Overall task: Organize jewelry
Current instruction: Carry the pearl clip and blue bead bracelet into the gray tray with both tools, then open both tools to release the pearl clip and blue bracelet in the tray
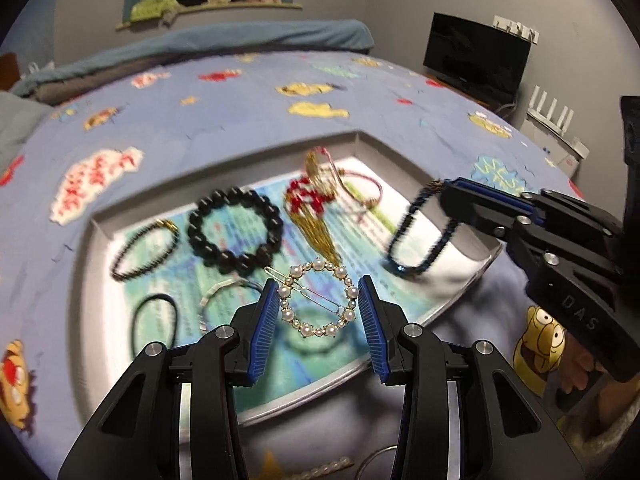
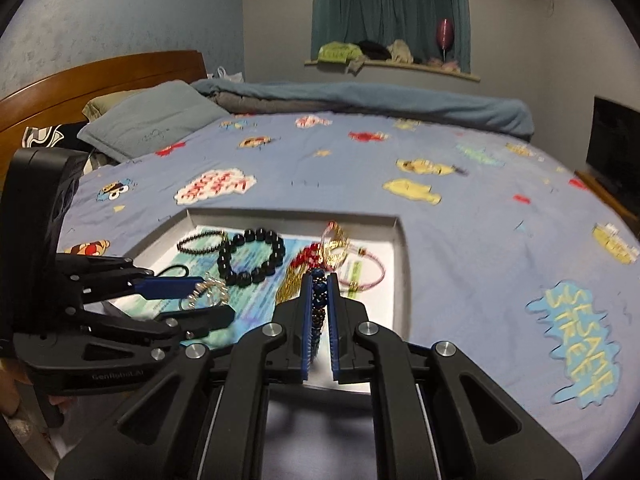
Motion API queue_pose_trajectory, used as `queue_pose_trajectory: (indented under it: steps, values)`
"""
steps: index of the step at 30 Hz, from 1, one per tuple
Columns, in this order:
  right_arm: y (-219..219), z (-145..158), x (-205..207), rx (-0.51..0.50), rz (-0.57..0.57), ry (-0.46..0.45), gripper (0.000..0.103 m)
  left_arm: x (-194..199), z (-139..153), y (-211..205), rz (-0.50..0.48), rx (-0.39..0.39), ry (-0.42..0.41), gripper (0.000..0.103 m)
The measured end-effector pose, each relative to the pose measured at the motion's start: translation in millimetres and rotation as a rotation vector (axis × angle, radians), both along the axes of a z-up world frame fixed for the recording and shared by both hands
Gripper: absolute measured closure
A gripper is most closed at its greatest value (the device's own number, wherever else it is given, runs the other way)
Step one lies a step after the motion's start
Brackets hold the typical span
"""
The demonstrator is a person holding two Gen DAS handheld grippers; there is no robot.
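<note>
left gripper (image 1: 319,304): pads clamped on pearl ring hair clip (image 1: 318,298), held above tray (image 1: 86,264) | right gripper (image 2: 320,300): pinching blue beaded bracelet (image 1: 420,236) (dangling over tray's right end) | tray on bedspread (image 1: 224,120): black bead bracelet (image 1: 235,233), red-gold tassel piece (image 1: 314,216)

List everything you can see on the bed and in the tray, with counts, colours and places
Tray: one, grey, on bedspread.
Bead bracelet: one, black, tray middle.
Thin bracelet: one, black, tray left.
Hair tie: one, black, tray near left.
Tassel: one, red and gold, tray middle.
Cord bracelet: one, pink, tray far right.
Pearl clip: one, white and gold, between left gripper's fingers.
Blue bracelet: one, dark blue, hanging from right gripper.
Bedspread: one, blue, cartoon print.
Left gripper: black, blue pads.
Right gripper: black, shut.
</note>
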State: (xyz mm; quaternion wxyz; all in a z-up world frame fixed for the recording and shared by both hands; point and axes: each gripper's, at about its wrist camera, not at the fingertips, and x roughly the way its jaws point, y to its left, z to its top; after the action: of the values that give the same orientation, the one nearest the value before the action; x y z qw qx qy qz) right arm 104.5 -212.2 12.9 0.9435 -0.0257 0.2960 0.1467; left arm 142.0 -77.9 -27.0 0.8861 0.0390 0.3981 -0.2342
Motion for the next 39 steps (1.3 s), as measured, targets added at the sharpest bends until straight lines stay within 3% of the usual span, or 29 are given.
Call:
queue_pose_trajectory:
  steps: [7,15,31,34,39]
  values:
    - [-8,-14,14,0.006,-0.032,0.05,0.096,8,-5,-14,-0.043,0.002,0.013,0.061]
    - [-13,-28,25,0.005,-0.038,0.104,0.096,24,-16,-11,-0.04,-0.065,0.109,0.061]
    - [-16,-33,30,0.039,-0.032,0.118,0.096,24,-17,-15,-0.041,-0.028,0.087,0.056]
    - [-16,-32,30,0.042,-0.032,0.117,0.093,24,-15,-14,-0.042,-0.032,0.087,0.055]
    - [-18,-28,27,0.046,-0.037,0.116,0.073,14,-3,-14,-0.039,0.005,0.03,0.047]
